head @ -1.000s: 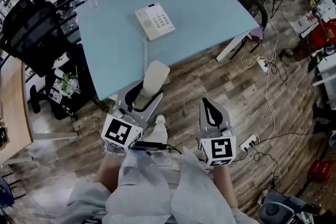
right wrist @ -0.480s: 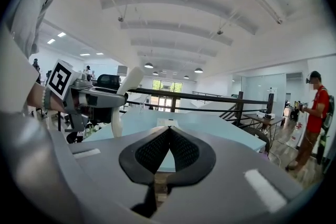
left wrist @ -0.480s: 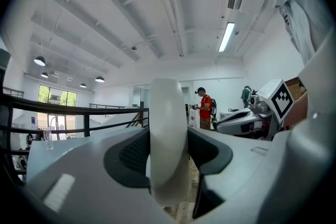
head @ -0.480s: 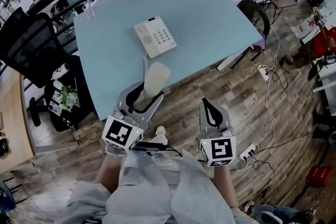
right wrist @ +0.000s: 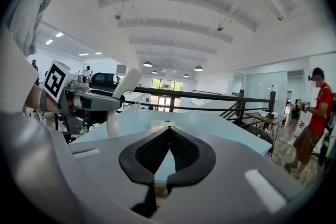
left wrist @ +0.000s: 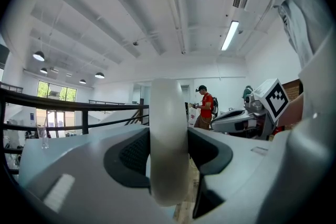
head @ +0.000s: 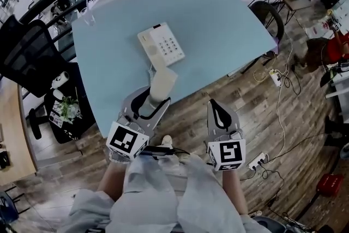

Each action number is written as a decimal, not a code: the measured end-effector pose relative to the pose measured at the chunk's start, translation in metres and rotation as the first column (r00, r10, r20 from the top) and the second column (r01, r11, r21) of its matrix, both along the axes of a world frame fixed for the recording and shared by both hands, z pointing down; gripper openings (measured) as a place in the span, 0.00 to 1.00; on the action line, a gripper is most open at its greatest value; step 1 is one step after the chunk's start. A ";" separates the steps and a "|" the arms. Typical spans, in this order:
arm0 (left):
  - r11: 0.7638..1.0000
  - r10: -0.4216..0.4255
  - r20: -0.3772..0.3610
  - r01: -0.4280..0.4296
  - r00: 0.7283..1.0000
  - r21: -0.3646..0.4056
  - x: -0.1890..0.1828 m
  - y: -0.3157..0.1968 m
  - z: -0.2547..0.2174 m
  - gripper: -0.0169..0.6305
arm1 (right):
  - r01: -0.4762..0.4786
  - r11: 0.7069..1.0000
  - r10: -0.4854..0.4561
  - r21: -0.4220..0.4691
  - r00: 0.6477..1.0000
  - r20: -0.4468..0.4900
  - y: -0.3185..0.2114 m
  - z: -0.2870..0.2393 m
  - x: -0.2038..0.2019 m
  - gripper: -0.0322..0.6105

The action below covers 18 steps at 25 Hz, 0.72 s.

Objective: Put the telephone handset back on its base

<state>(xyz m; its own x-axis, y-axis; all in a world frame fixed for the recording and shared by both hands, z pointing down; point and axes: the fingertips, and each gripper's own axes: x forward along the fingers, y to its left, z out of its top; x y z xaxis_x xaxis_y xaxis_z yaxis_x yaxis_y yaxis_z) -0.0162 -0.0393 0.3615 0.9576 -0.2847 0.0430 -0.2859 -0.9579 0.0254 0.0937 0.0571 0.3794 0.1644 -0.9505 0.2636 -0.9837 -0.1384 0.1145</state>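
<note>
While we are gripping the handset (head: 162, 83) in the left tool (head: 148, 102), near the base (head: 161, 46) on the desk (head: 229, 19) but apart from it, we are holding the right tool (head: 216, 111) closed and empty.

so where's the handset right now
Head view, left of centre: the handset is held in the left hand-held gripper over the near table edge, just short of the phone base.

The left gripper (head: 155, 97) points forward and slightly right, its jaws clamped on the handset (head: 163, 82). The right gripper (head: 215, 107) is beside it, pointing forward, jaws closed together with nothing between them.
</note>
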 end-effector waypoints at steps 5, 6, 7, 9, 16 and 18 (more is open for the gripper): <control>1.000 -0.011 0.001 0.011 1.000 -0.004 0.002 -0.014 0.005 0.36 | 0.008 1.000 -0.008 -0.006 1.000 0.002 -0.014 0.003 0.001 0.05; 1.000 -0.015 0.003 0.015 1.000 -0.006 0.002 -0.016 0.006 0.36 | 0.011 1.000 -0.011 -0.009 1.000 0.002 -0.016 0.004 0.001 0.05; 1.000 -0.019 0.002 0.019 1.000 -0.008 0.002 -0.018 0.006 0.36 | 0.014 1.000 -0.014 -0.011 1.000 0.002 -0.018 0.005 0.001 0.05; 1.000 -0.027 0.000 0.027 1.000 -0.010 0.001 -0.022 0.006 0.36 | 0.020 1.000 -0.020 -0.014 1.000 0.005 -0.021 0.007 0.001 0.05; 0.998 -0.059 0.008 0.059 0.998 -0.012 -0.002 -0.033 0.010 0.36 | 0.056 0.998 -0.056 -0.032 0.998 0.015 -0.033 0.015 -0.001 0.05; 0.997 -0.072 0.011 0.072 0.997 -0.010 -0.002 -0.037 0.009 0.36 | 0.067 0.997 -0.066 -0.026 0.998 0.021 -0.037 0.016 0.000 0.05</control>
